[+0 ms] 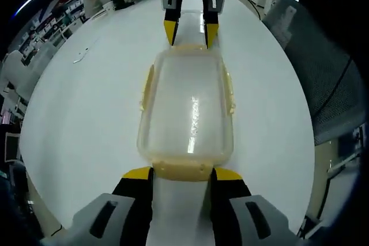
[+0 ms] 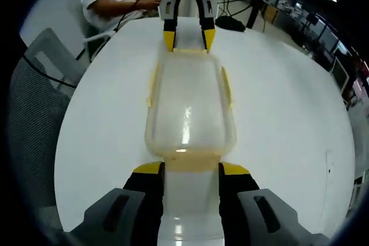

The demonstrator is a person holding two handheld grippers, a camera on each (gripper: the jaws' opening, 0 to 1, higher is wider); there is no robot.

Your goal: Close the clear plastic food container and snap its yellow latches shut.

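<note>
Both claws are spread wide and pointed straight at each other, yellow tips forward. The left claw [image 1: 182, 173] and the right claw [image 2: 191, 169] sit level, low over the table.

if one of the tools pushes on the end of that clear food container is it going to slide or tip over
Likely slide, not tip: the container is low and wide, sitting flat on the smooth white table. It looks empty through the lid, so probably light. With the left tool and right tool at opposite ends, each may brace it against the other's push.

Clear container [image 1: 187, 113], yellow latches [image 1: 183, 170], white table [image 1: 86, 113].
</note>
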